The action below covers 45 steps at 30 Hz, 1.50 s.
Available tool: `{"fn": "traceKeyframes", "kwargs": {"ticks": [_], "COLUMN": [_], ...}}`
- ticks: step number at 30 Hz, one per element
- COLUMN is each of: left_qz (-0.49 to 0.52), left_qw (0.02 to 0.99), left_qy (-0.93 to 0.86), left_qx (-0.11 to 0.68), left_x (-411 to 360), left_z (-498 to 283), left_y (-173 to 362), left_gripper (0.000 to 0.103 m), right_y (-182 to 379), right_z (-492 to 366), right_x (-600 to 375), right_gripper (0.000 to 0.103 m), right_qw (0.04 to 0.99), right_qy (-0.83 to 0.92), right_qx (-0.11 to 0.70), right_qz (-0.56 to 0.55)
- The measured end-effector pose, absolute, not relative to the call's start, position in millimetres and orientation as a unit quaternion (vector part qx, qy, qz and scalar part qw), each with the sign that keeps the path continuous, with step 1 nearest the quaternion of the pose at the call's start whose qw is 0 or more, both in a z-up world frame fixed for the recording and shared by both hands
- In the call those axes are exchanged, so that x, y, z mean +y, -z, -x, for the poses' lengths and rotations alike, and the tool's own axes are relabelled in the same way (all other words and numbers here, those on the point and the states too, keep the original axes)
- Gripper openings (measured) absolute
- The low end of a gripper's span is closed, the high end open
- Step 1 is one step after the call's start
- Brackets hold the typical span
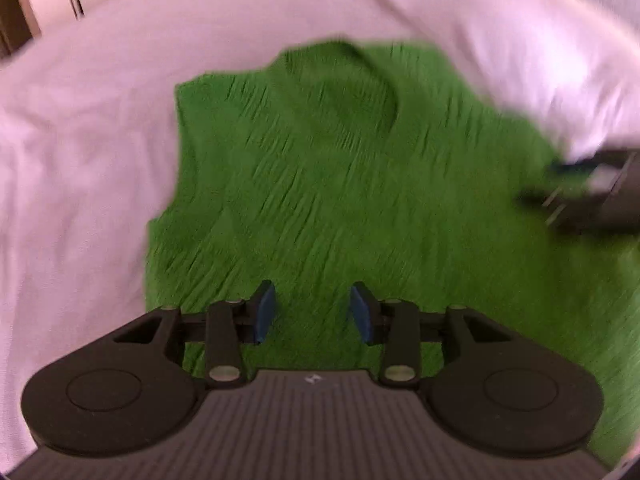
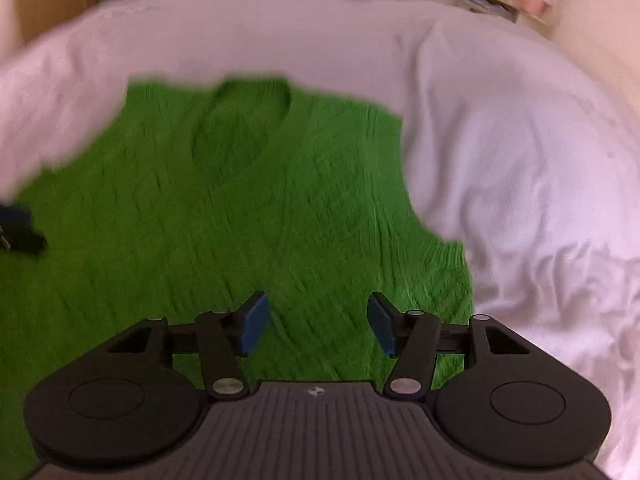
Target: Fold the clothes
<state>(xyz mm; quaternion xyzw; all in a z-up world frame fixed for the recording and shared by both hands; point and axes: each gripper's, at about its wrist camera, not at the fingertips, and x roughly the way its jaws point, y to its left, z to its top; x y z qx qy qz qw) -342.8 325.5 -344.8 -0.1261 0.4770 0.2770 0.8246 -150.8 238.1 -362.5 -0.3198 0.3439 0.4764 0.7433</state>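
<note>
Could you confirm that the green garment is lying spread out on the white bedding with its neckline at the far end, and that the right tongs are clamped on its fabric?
One thing is off: the right tongs are not clamped on anything. The right wrist view shows their blue pads standing apart, with nothing pinched between them. The green garment does lie spread on the white bedding, neckline at the far end.
</note>
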Motion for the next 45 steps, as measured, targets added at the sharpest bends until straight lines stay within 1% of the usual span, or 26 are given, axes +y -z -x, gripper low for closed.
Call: {"fn": "traceKeyframes", "kwargs": {"ticks": [2, 4, 6, 8, 11, 13, 15, 19, 22, 25, 26, 27, 29, 30, 31, 35, 36, 38, 45], "left_qz": [0.119, 0.143, 0.160, 0.182, 0.207, 0.213, 0.215, 0.247, 0.282, 0.313, 0.320, 0.327, 0.336, 0.332, 0.327, 0.304, 0.301, 0.294, 0.283], "left_qw": [0.823, 0.817, 0.811, 0.811, 0.806, 0.797, 0.777, 0.742, 0.709, 0.681, 0.675, 0.671, 0.668, 0.672, 0.676, 0.698, 0.703, 0.708, 0.714], "left_qy": [-0.288, -0.303, -0.323, -0.331, -0.334, -0.338, -0.355, -0.384, -0.395, -0.406, -0.412, -0.417, -0.424, -0.428, -0.431, -0.438, -0.438, -0.439, -0.430], "left_qx": [0.476, 0.469, 0.460, 0.446, 0.443, 0.454, 0.473, 0.491, 0.512, 0.523, 0.522, 0.519, 0.511, 0.505, 0.500, 0.478, 0.473, 0.469, 0.475], "left_x": [315.4, 308.1, 297.1, 280.6, 246.3, 219.4, 190.9, 146.0, 128.3, 116.0, 113.4, 111.1, 106.5, 102.7, 99.3, 87.9, 85.0, 78.2, 53.0], "left_z": [358.4, 377.3, 391.0, 401.4, 410.6, 416.2, 427.3, 452.3, 456.5, 453.9, 451.0, 447.6, 440.8, 438.6, 436.0, 423.7, 422.2, 419.1, 418.2], "left_y": [348.9, 343.0, 332.4, 318.5, 312.6, 316.4, 327.8, 329.3, 314.5, 291.9, 280.2, 267.3, 240.5, 225.0, 210.0, 159.9, 150.8, 137.8, 122.5], "left_gripper": [0.037, 0.037, 0.036, 0.035, 0.035, 0.036, 0.036, 0.037, 0.037, 0.035, 0.035, 0.036, 0.036, 0.039, 0.042, 0.049, 0.050, 0.052, 0.052], "right_y": [375.1, 371.8, 364.5, 347.1, 319.1, 320.1, 331.8, 352.8, 346.5, 328.7, 317.1, 304.9, 278.3, 263.6, 249.8, 198.2, 188.4, 174.4, 163.6], "right_z": [136.8, 115.6, 106.9, 110.4, 145.7, 170.5, 191.2, 215.4, 219.3, 213.0, 211.7, 210.6, 206.2, 202.7, 199.5, 189.6, 189.5, 189.7, 196.6], "right_x": [217.1, 188.0, 165.6, 138.6, 108.3, 97.8, 77.4, 9.6, -31.0, -55.7, -60.0, -64.3, -68.4, -68.0, -64.8, -54.4, -54.4, -52.2, -59.2], "right_gripper": [0.065, 0.065, 0.067, 0.065, 0.063, 0.062, 0.058, 0.058, 0.059, 0.059, 0.058, 0.059, 0.067, 0.073, 0.075, 0.084, 0.088, 0.090, 0.090], "right_qw": [0.756, 0.769, 0.781, 0.789, 0.786, 0.766, 0.743, 0.721, 0.701, 0.678, 0.679, 0.681, 0.686, 0.688, 0.689, 0.693, 0.694, 0.698, 0.687], "right_qy": [-0.451, -0.432, -0.395, -0.385, -0.429, -0.468, -0.481, -0.476, -0.464, -0.439, -0.438, -0.438, -0.441, -0.444, -0.448, -0.464, -0.467, -0.470, -0.476], "right_qx": [0.350, 0.387, 0.406, 0.412, 0.373, 0.371, 0.386, 0.414, 0.449, 0.518, 0.524, 0.528, 0.534, 0.536, 0.535, 0.529, 0.525, 0.519, 0.528], "right_qz": [0.321, 0.269, 0.264, 0.244, 0.242, 0.238, 0.258, 0.286, 0.303, 0.281, 0.268, 0.255, 0.224, 0.207, 0.195, 0.156, 0.153, 0.151, 0.149]}}
